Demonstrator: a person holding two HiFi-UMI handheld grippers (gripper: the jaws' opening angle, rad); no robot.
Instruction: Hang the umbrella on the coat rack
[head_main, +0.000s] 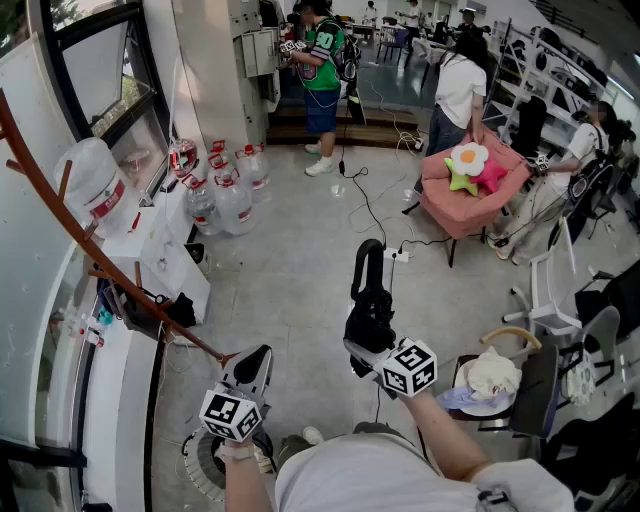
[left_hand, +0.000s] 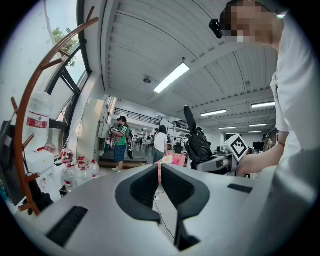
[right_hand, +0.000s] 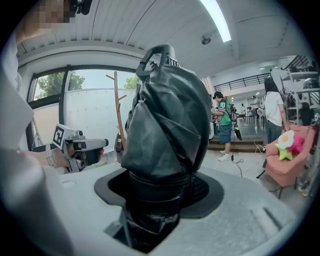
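My right gripper (head_main: 368, 330) pinches the folded black fabric umbrella (head_main: 367, 280), held apart from the curved brown wooden coat rack (left_hand: 18, 140). My left gripper (head_main: 255, 365) is pressed together, empty. The hanging is still left to do.

Two grippers, the left gripper (head_main: 256, 358) and the right gripper (head_main: 366, 338), one black folded umbrella (head_main: 370, 290), one brown coat rack (head_main: 103, 264). One pink armchair (head_main: 455, 205), one flower cushion (head_main: 468, 160). At least four large water bottles (head_main: 235, 205); three people (head_main: 322, 60) nearby, with more too small to count behind.
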